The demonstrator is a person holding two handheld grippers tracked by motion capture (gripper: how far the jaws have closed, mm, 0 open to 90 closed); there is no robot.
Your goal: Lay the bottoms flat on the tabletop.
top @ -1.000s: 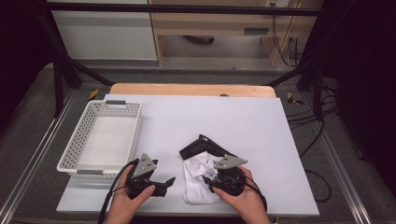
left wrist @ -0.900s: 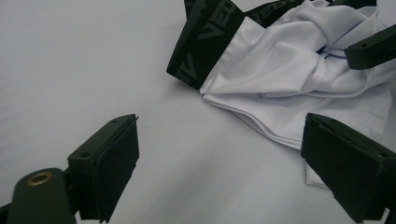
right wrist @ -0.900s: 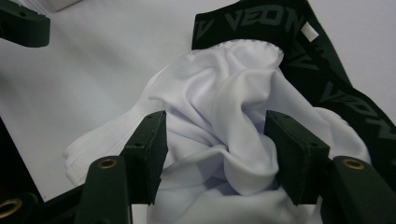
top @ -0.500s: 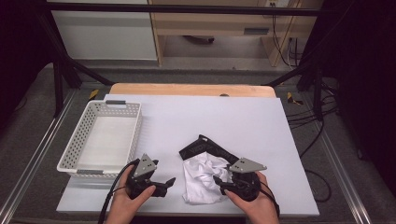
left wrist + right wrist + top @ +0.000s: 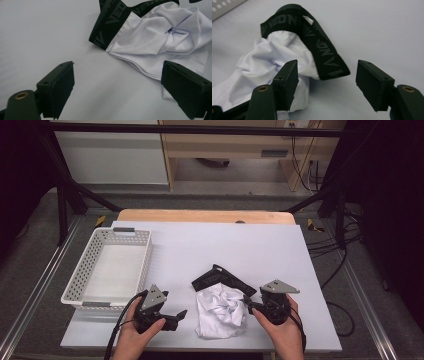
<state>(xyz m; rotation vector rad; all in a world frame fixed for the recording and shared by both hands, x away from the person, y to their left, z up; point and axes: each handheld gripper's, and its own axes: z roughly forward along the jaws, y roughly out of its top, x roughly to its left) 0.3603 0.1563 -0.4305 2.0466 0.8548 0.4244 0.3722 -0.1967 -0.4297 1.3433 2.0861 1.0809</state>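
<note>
A crumpled white garment (image 5: 221,311) with a black lettered waistband (image 5: 220,279) is seen lying in the lower centre of the high view, on the white table (image 5: 225,245), the waistband folded at the cloth's upper edge and pointing toward the middle of the frame. In the left gripper view the garment (image 5: 160,37) is spread across the upper right, its waistband (image 5: 110,25) at top centre; in the right gripper view the white cloth (image 5: 262,67) is bunched at the left and the band (image 5: 322,50) is looped from upper left down to the centre. The right gripper (image 5: 248,303) is held just beside the cloth's right edge in the lower right of centre of the high view; its jaws have just been opening and are parted fairly wide, with nothing clamped. In its own view the left jaw is set against or just in front of the white folds, though contact cannot be confirmed, while the band's end lies beyond the gap (image 5: 327,85). The left gripper (image 5: 177,316) is held at lower left of centre, near the cloth but apart from it; its jaws are spread wide over bare table (image 5: 117,87), nothing gripped. A white perforated basket (image 5: 80,285) is placed at the left of the high view, well apart from the garment.
</note>
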